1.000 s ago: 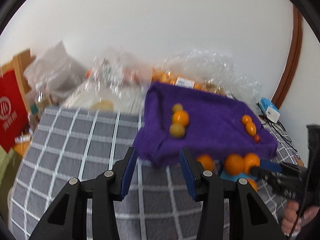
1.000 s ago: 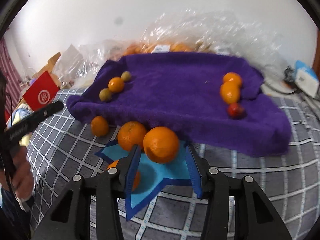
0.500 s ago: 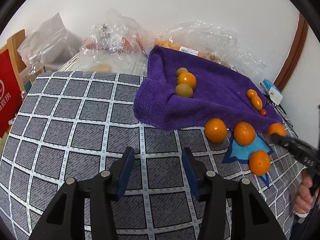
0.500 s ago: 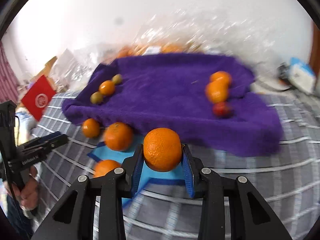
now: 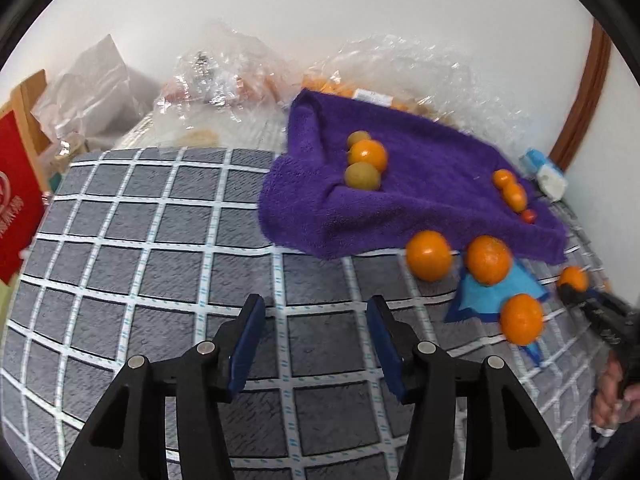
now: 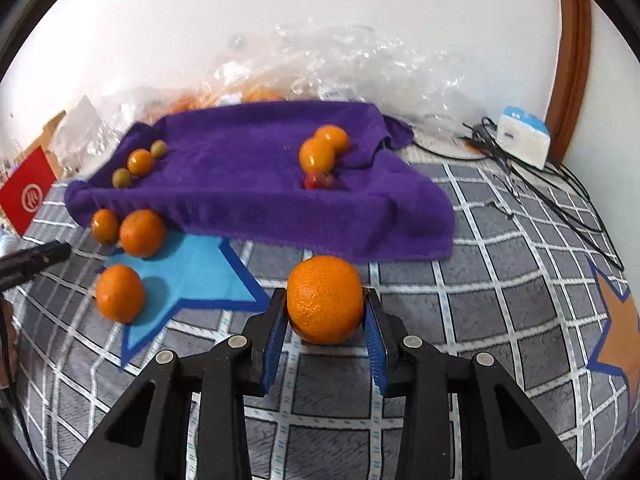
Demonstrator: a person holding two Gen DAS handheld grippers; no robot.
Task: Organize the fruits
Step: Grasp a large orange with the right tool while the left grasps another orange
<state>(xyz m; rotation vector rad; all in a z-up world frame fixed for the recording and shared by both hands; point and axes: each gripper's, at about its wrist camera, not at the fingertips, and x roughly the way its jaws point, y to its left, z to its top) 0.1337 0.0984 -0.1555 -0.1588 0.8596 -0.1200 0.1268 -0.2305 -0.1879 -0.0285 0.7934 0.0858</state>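
Observation:
My right gripper (image 6: 325, 316) is shut on a large orange (image 6: 325, 300) and holds it above the checked cloth, in front of the purple towel (image 6: 248, 196). Three oranges (image 6: 142, 233) lie by the blue star mat (image 6: 192, 276) to the left. On the towel sit small fruits: a left group (image 6: 140, 162) and a right group (image 6: 318, 155) with a red one (image 6: 316, 180). My left gripper (image 5: 314, 334) is open and empty over the checked cloth, left of the towel (image 5: 420, 204) and oranges (image 5: 429, 255).
Clear plastic bags (image 5: 224, 76) with more fruit lie behind the towel against the wall. A red box (image 5: 16, 208) stands at the left. A white charger (image 6: 522, 136) with black cables lies at the right. An orange star patch (image 6: 618, 336) is at the far right.
My right gripper closed on the large orange, lifted it off the blue star mat and carried it right. My left gripper drew back from the towel over the checked cloth.

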